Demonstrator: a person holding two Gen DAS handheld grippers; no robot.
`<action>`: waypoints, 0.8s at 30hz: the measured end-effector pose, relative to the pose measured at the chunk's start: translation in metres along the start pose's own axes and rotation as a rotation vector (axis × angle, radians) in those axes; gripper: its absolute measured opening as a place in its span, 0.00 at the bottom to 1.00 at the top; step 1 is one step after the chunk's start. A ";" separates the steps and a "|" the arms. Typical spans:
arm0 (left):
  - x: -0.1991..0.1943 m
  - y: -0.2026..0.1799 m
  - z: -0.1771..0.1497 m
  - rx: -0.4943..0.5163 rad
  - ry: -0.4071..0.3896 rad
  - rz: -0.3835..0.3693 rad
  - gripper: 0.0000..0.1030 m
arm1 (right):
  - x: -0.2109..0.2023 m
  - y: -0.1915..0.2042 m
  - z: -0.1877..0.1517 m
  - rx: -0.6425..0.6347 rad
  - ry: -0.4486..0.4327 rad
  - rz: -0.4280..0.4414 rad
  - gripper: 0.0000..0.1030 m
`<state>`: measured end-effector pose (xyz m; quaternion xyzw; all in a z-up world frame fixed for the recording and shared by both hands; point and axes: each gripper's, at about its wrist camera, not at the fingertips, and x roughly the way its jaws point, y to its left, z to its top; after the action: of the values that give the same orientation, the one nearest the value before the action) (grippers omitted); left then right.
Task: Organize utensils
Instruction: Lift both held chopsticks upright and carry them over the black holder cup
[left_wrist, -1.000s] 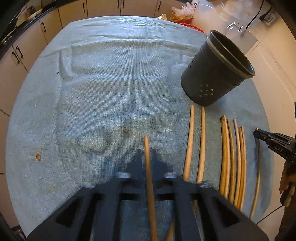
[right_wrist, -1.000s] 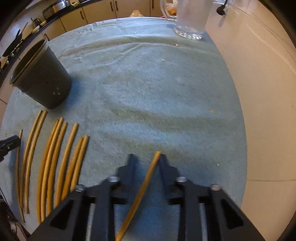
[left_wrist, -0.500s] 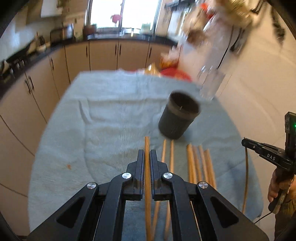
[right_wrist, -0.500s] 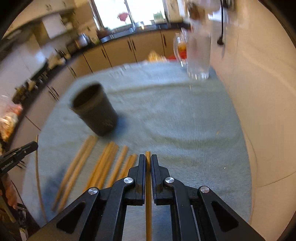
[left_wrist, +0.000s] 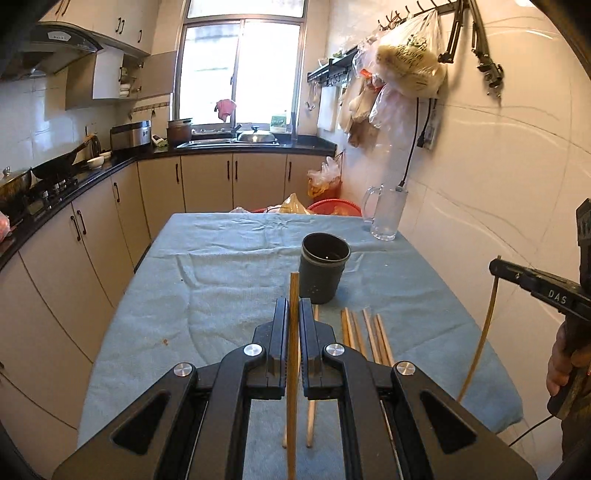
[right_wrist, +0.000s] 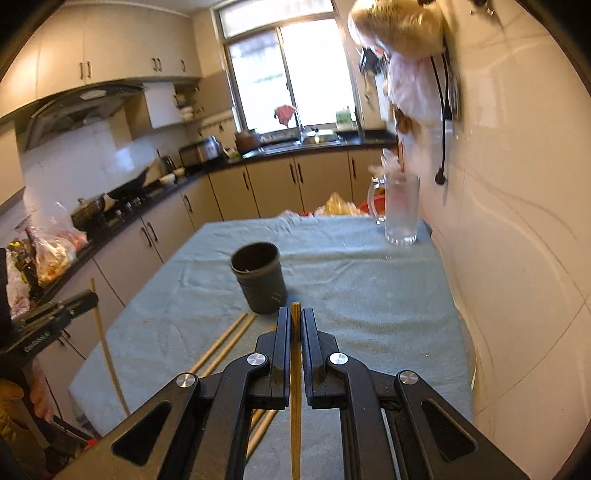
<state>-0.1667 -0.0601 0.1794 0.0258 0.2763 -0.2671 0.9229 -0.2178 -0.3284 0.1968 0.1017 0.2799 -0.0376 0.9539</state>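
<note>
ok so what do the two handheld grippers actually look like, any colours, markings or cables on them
Both are matte black plastic. The left gripper has two flat parallel fingers on angular linkage arms with triangular cut-outs and round silver pivot bolts; the right gripper is the same build. Seen side-on, the right gripper carries white lettering, "DAS", and a thin black cable hangs below its handle. No sleeve is visible.

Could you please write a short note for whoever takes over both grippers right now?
Left gripper: shut on one chopstick, raised above the table.
Right gripper: shut on another chopstick, also raised.
Dark holder: upright on the blue cloth, looks empty.
Done: two sticks picked up.
Left: drop both into the holder, then the loose chopsticks lying in front of it.
</note>
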 end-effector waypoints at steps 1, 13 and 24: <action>-0.004 -0.001 -0.001 0.003 -0.007 0.003 0.05 | -0.004 0.000 0.001 -0.001 -0.009 0.005 0.06; -0.034 -0.007 0.022 -0.033 -0.115 -0.054 0.05 | -0.020 0.013 0.011 -0.012 -0.076 0.056 0.06; -0.003 -0.008 0.101 -0.054 -0.180 -0.101 0.05 | 0.005 0.030 0.074 -0.026 -0.166 0.082 0.06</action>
<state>-0.1228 -0.0852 0.2671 -0.0371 0.2004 -0.3069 0.9297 -0.1705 -0.3148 0.2600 0.0974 0.1958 -0.0033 0.9758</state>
